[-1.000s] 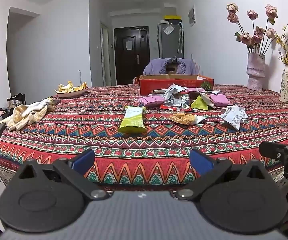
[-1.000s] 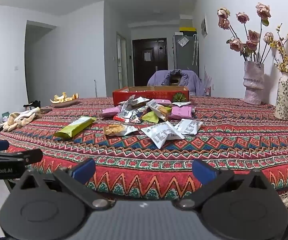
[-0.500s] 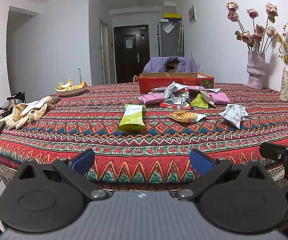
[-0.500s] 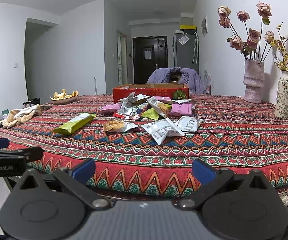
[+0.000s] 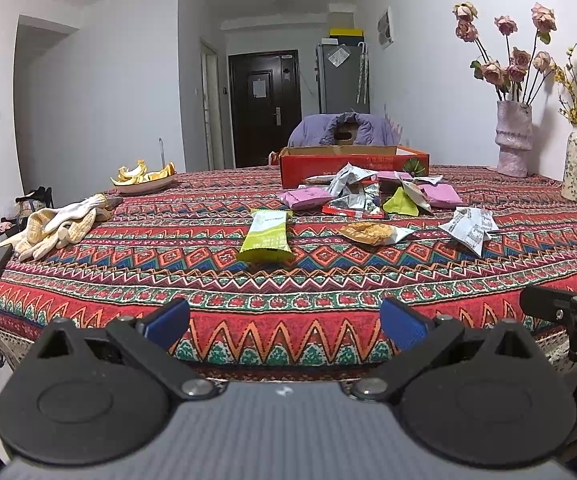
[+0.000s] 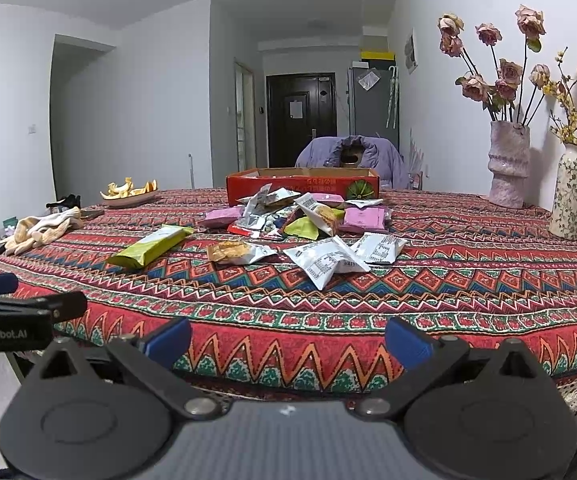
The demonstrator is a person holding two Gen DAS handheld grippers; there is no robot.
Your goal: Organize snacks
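Snack packets lie scattered on the patterned tablecloth point(image 5: 168, 248). A green packet point(image 5: 266, 234) sits nearest, with a clear cracker packet point(image 5: 372, 233) and white packets point(image 5: 470, 226) to its right. Behind them a heap of pink, silver and green packets point(image 5: 364, 196) lies before a red cardboard box point(image 5: 352, 162). The same green packet point(image 6: 150, 246), white packets point(image 6: 324, 258) and red box point(image 6: 302, 186) show in the right wrist view. My left gripper point(image 5: 284, 320) and right gripper point(image 6: 288, 338) hover open and empty at the table's near edge.
Cream gloves point(image 5: 54, 226) and a plate of peels point(image 5: 142, 180) lie at the left. Two vases, a pink one point(image 5: 512, 140) and a floral one point(image 5: 574, 170), stand at the far right by the wall. A draped chair point(image 5: 342, 130) stands behind the box.
Both grippers have dropped slightly and the views have tilted a little; the packets lie where they were and both grippers have stayed open.
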